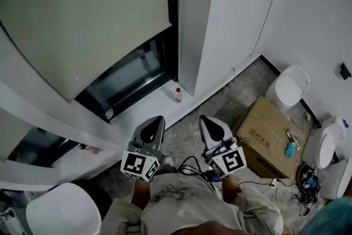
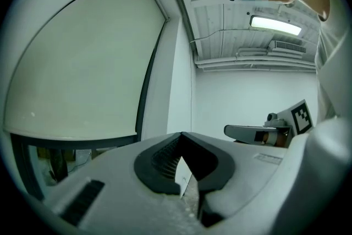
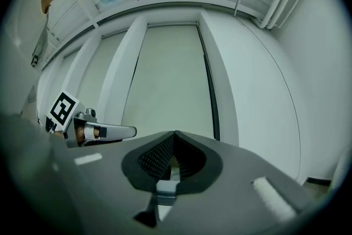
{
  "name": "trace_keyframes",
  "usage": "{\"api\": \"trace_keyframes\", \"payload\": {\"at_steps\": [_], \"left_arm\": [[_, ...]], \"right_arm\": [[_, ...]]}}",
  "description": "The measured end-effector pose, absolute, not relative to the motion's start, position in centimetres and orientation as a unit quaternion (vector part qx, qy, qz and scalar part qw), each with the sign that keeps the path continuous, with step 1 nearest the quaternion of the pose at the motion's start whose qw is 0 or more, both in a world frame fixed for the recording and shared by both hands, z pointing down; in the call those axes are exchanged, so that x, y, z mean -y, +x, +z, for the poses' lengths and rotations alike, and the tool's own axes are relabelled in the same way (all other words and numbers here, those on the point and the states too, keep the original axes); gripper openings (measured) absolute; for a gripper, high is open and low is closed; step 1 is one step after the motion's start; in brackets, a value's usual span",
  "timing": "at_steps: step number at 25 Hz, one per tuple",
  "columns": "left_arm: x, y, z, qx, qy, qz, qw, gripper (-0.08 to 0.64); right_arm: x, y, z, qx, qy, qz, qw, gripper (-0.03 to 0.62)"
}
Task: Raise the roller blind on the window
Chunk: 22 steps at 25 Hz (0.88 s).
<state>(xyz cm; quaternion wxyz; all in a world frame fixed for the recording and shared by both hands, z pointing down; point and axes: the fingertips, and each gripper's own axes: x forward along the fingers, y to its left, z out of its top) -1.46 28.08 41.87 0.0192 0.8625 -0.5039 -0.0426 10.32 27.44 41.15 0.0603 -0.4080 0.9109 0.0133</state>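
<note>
The walls (image 1: 236, 8) are white and the floor (image 1: 228, 97) is grey. A brown box (image 1: 264, 137) sits on it at four o'clock.

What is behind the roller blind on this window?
The roller blind hangs most of the way down. Below its bottom edge, a strip of dark glass and black frame shows. Whatever lies behind the lowered fabric cannot be seen.
</note>
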Motion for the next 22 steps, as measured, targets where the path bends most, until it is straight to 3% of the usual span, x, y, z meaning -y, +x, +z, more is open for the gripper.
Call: {"api": "trace_keyframes", "payload": {"at_steps": [22], "left_arm": [[-17.9, -5.1, 42.3, 0.471, 0.881, -0.042, 0.025, 0.005]], "right_arm": [[-18.2, 5.9, 41.4, -0.898, -0.437, 0.020, 0.043, 0.011]]}}
